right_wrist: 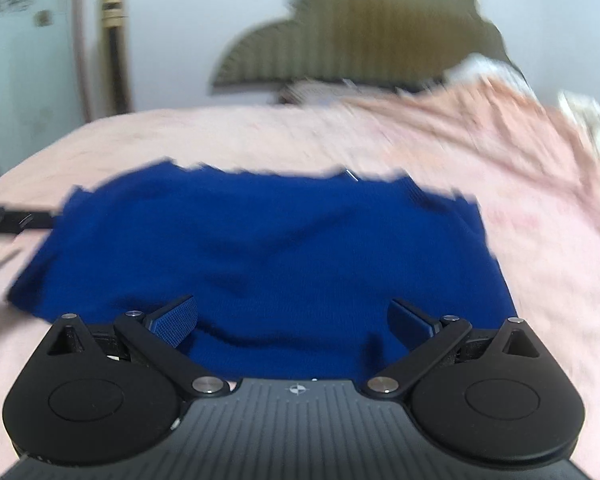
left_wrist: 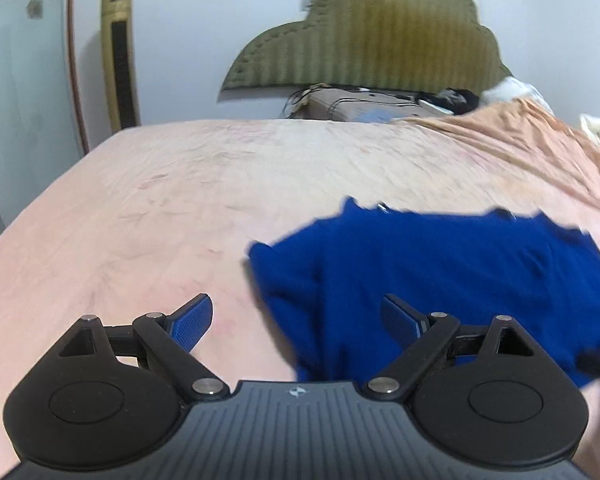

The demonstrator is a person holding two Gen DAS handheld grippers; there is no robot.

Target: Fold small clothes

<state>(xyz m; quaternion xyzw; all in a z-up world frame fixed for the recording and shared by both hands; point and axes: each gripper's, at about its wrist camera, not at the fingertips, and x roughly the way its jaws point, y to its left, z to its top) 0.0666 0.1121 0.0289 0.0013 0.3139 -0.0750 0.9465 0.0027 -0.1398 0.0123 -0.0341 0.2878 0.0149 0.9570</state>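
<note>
A dark blue garment [left_wrist: 432, 276] lies crumpled on the pink bed sheet [left_wrist: 180, 184]. In the left wrist view it is at the right. My left gripper [left_wrist: 298, 320] is open and empty over the garment's near left edge, its left finger over bare sheet. In the right wrist view the garment [right_wrist: 260, 248] fills the middle. My right gripper [right_wrist: 294, 320] is open and empty just above the garment's near edge. The left gripper's tip [right_wrist: 16, 218] shows at the garment's left side.
An olive padded headboard [left_wrist: 376, 36] stands at the bed's far end, with a cardboard box [left_wrist: 364, 106] and dark items in front. A gold tower fan [left_wrist: 120, 56] stands by the wall at left. Rumpled bedding [left_wrist: 540, 128] rises at the right.
</note>
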